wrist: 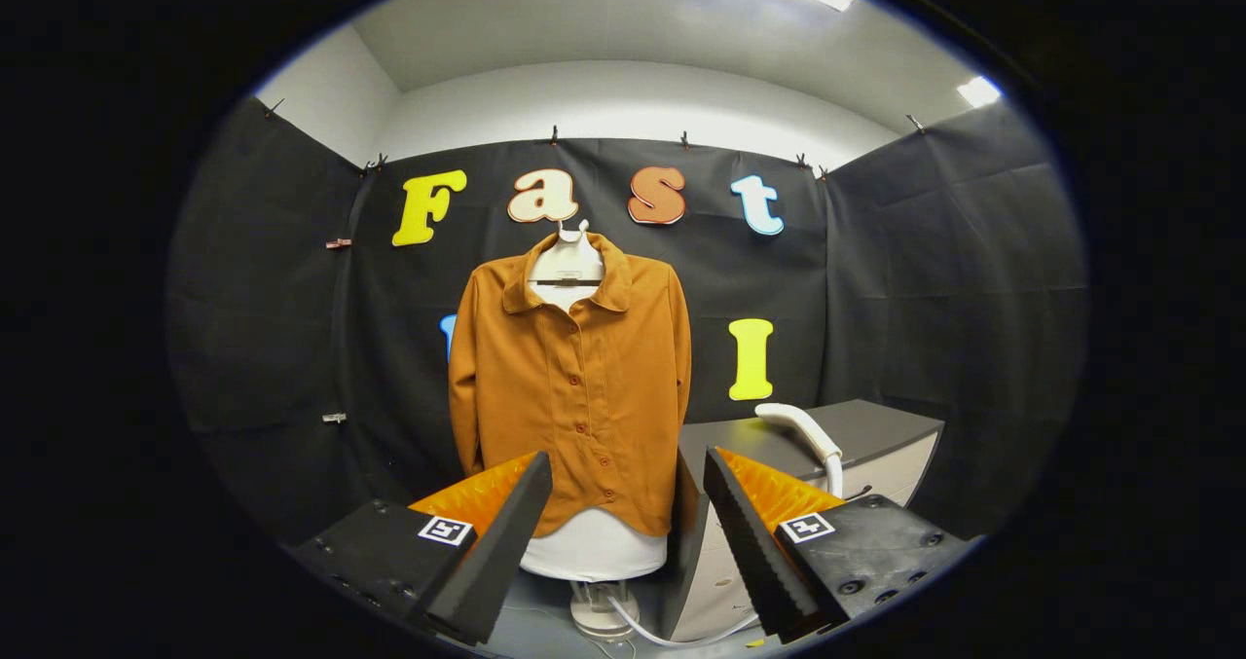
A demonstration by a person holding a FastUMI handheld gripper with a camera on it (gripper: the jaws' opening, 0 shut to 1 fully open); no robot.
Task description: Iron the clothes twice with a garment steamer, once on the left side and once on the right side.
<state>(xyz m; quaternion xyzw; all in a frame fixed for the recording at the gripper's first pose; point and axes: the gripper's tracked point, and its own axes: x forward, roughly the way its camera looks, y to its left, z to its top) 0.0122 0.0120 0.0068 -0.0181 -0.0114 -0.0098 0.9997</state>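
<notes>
A brown button-up shirt (572,386) hangs on a white dress form (594,547) straight ahead, beyond my fingers. The white garment steamer head (803,429) lies on top of a grey cabinet (876,435) to the right of the shirt, its hose (672,635) trailing down to the floor by the form's base. My gripper (628,469) is open, well short of both shirt and steamer, with nothing between its fingers.
The dress form stands on a clear round base (604,612) on the floor. The grey cabinet stands close to the shirt's right side. Black cloth walls close the booth behind and on both sides.
</notes>
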